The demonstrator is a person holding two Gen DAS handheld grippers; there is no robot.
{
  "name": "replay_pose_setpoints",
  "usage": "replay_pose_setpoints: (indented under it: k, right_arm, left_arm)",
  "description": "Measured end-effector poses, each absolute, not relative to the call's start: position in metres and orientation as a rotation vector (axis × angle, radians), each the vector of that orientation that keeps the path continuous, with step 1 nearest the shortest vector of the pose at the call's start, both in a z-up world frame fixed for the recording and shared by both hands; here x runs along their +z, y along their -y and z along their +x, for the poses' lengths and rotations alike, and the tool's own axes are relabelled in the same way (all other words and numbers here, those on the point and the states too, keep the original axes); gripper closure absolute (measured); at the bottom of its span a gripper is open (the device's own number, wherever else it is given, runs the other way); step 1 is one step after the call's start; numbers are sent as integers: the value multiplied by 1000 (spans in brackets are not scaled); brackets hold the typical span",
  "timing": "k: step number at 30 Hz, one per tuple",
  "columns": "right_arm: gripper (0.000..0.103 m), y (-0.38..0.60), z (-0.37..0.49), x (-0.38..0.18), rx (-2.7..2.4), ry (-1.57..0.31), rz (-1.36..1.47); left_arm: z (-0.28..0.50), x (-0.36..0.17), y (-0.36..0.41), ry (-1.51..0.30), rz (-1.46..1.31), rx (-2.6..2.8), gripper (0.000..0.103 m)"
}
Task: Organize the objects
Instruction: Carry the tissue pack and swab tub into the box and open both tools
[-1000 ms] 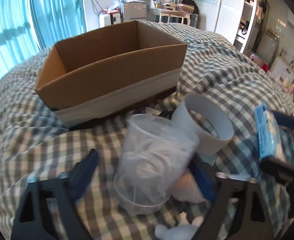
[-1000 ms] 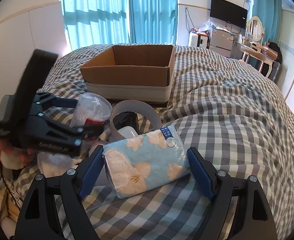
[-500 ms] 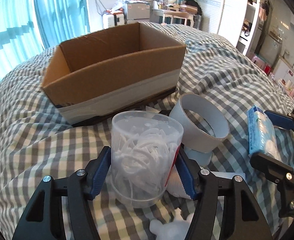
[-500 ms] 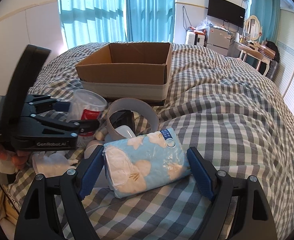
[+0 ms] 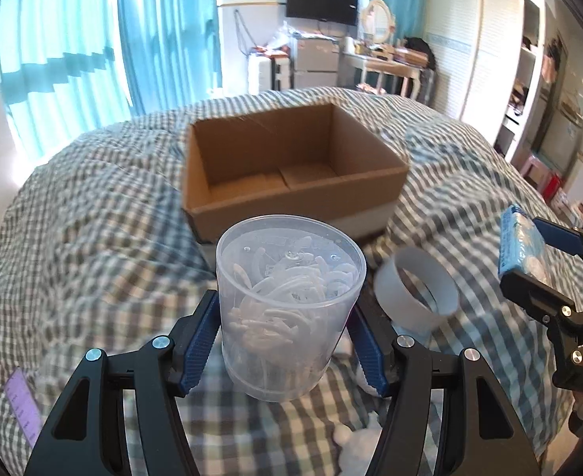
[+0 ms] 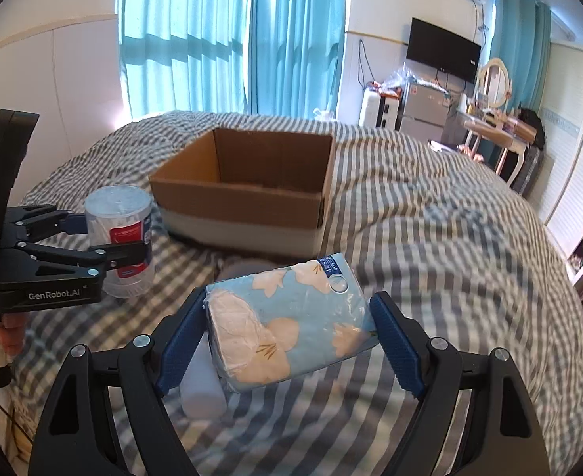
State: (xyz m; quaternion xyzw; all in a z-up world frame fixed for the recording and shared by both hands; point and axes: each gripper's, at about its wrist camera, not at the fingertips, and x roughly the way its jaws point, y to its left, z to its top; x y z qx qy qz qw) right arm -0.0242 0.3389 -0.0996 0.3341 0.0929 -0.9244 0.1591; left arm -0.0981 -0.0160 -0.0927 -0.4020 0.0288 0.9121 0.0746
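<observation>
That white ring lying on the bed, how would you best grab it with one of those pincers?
The white ring lies tilted, its opening facing up. Probably best to come from above and pinch its thin wall, one finger inside, one outside; spanning its full width looks awkward.

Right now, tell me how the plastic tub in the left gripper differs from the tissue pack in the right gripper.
The plastic tub is a clear, rigid cylinder held upright; the tissue pack is a soft, opaque block held tilted. The plastic tub shows loose white pieces inside; the tissue pack is wrapped in blue film with a flower print. Both are lifted off the bed, short of the cardboard box.
</observation>
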Motion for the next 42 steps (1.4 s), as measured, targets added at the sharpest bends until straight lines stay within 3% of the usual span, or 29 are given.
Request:
replay_pose_setpoints:
  k: [13, 26, 42]
  right_arm:
    - [21, -311, -81, -49, -2645, -314, 861]
    - [21, -274, -177, -4, -2623, -353, 794]
    - [21, -245, -298, -42, -2588, -346, 928]
  left_arm:
    - [-133, -36, 37, -15, -1059, 2777, 38]
    - [-220, 4, 50, -49, -1012, 2837, 38]
    - [-303, -52, 32, -69, -1169, 2735, 38]
